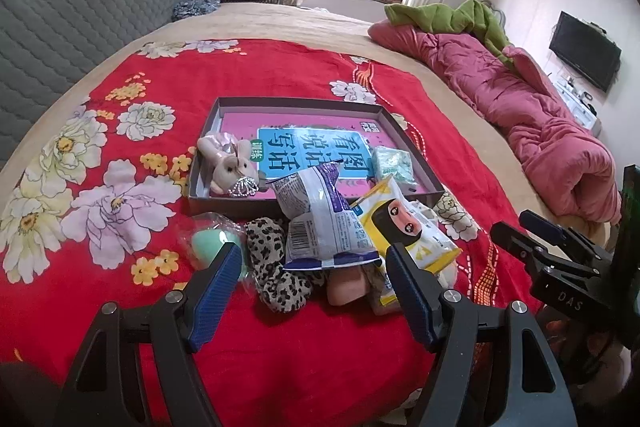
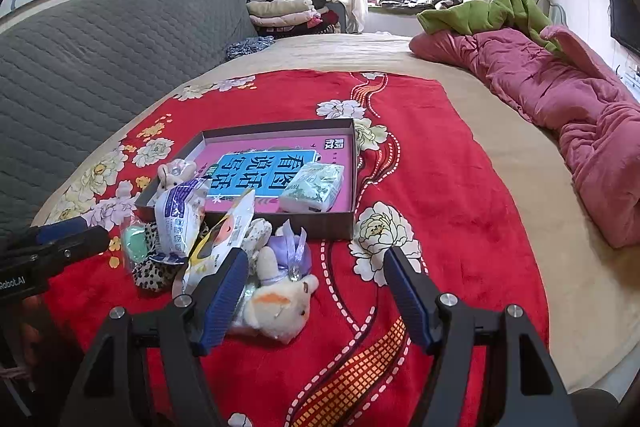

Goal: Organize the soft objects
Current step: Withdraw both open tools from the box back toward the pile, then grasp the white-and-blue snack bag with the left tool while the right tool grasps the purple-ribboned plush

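From the left wrist view, our left gripper (image 1: 312, 263) hangs over a red flowered blanket (image 1: 100, 131) spread on the bed; its jaws stand wide and hold nothing. Between and just beyond them lies the heap of soft things: a white and purple plastic snack bag (image 1: 324, 215) on top, a yellow wipes packet with a cartoon face (image 1: 404, 231) leaning against it, a leopard-print fabric piece (image 1: 272, 263) beneath, and a mint-green sponge in clear wrap (image 1: 212, 239) to the left. Behind the heap sits a shallow cardboard box lined with a pink and blue book cover (image 1: 296, 105); a small pink-grey plush rabbit (image 1: 232, 167) and a pale green tissue pack (image 1: 390, 165) already lie inside it.

From the right wrist view, our right gripper (image 2: 312, 275) also has its jaws spread wide and empty; a cream plush rabbit with an orange patch (image 2: 280, 303) lies on the blanket just inside the left jaw, with a lilac organza pouch (image 2: 290, 247) touching it on the far side.

We judge the sorting partly done, with the step in hand being the approach to the next pick. The next move calls for lowering one pair of jaws around a single item, likely the snack bag or the cream rabbit, closing gently, then carrying it into the box.
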`<state>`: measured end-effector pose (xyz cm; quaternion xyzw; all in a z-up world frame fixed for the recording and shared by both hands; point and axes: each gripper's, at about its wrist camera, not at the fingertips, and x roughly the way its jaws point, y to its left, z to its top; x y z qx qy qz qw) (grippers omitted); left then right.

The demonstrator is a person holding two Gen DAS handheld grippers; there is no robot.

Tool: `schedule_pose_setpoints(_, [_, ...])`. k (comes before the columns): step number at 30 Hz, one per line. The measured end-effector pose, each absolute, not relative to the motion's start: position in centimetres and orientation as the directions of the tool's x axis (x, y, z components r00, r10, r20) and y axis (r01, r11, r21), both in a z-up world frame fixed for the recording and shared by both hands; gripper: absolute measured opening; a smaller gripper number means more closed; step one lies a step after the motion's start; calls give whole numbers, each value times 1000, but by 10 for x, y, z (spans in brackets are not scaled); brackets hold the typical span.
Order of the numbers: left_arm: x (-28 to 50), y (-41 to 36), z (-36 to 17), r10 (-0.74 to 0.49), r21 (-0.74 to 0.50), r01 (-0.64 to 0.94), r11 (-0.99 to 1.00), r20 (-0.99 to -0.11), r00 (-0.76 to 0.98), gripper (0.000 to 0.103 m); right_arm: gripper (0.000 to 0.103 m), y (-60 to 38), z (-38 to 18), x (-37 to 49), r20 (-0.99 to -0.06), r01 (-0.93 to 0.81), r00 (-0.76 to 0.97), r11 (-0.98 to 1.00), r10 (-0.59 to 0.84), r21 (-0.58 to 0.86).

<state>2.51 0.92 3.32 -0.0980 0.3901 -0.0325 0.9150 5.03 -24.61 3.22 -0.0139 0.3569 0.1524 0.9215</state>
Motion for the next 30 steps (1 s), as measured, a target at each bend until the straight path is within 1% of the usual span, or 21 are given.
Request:
schedule_pose_setpoints(7, [21, 8, 35, -144, -216, -20, 976, -714, 685, 76, 70, -243, 28, 44, -682, -297, 682, 952, 265, 73])
schedule_pose_setpoints(16, [23, -1, 23, -174, -222, 10, 975, -734, 657, 76, 70, -232, 11, 40, -742, -317, 622, 947, 252, 56])
schedule_pose_setpoints(30, [35, -1, 5, -207, -253, 19, 967, -744, 636, 76, 70, -216, -18, 46, -793, -352, 558, 935, 244, 40])
